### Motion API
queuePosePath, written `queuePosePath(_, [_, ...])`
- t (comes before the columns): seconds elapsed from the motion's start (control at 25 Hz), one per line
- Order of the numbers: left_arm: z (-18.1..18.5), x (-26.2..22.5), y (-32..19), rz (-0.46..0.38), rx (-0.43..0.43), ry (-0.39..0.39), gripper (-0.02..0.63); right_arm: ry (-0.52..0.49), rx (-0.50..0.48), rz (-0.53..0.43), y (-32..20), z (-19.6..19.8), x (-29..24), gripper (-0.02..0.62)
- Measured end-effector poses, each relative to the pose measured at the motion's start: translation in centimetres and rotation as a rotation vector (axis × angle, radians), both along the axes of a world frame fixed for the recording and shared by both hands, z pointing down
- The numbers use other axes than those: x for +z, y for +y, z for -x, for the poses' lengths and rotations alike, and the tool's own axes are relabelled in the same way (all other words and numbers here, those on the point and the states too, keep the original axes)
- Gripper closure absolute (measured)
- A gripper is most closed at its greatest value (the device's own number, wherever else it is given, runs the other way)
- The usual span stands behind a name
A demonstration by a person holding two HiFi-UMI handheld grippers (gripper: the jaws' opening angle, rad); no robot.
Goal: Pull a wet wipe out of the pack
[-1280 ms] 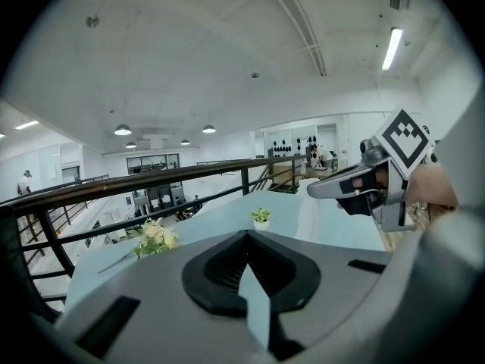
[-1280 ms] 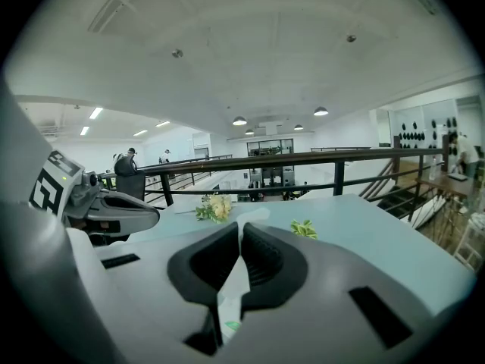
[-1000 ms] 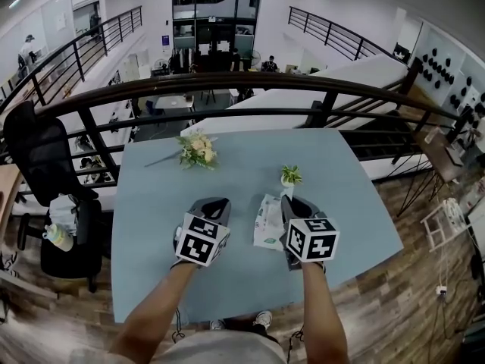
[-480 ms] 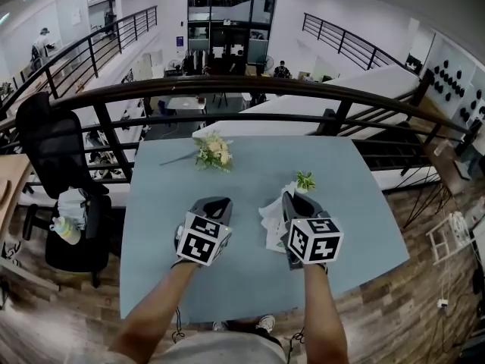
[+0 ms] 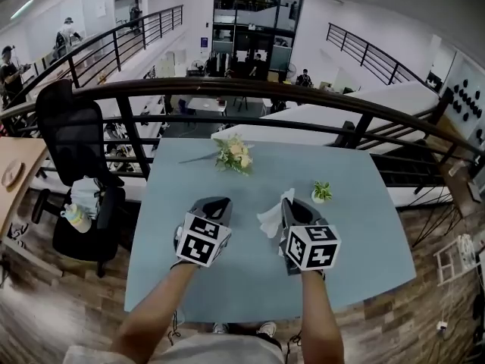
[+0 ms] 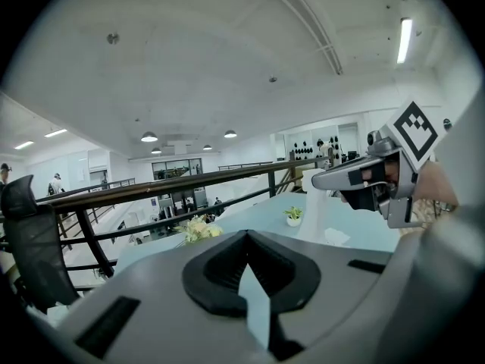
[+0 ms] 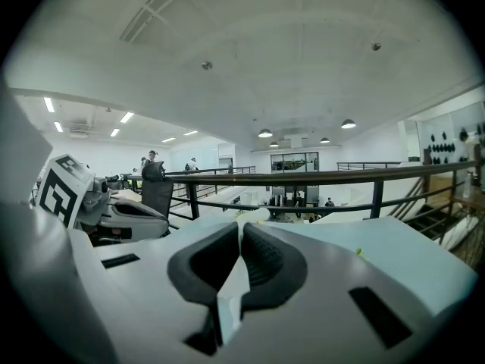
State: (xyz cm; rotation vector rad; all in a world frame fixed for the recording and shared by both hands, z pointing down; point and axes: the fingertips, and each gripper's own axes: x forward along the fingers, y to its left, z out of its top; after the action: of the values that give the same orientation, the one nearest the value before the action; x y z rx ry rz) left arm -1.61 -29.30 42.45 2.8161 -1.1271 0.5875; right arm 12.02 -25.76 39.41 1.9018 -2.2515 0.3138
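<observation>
Right now the right tool (image 5: 286, 202) is pressed together on the top of the white wipe (image 5: 271, 220). The wipe hangs limp from its tip, down toward the pale blue surface (image 5: 356, 241). Just beside it, the left tool (image 5: 220, 202) is also pressed together, with nothing in it. Farther out on the surface stand a plant (image 5: 322, 192) and some flowers (image 5: 235, 155), with the dark railing (image 5: 227, 89) beyond.
</observation>
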Motion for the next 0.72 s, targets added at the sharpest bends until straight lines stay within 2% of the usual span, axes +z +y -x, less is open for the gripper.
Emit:
queuePosePath(0.36, [3.2, -0.5, -0.7, 0.009, -0.094, 0.053, 0.612, -0.01, -0.03, -0.013, -0.4, 1.4, 0.8, 0.588])
queuePosePath(0.72, [4.4, -0.5, -0.7, 0.02, -0.123, 0.089, 0.612, 0.001, -0.034, -0.024, 0.1, 1.9, 0.9, 0.588])
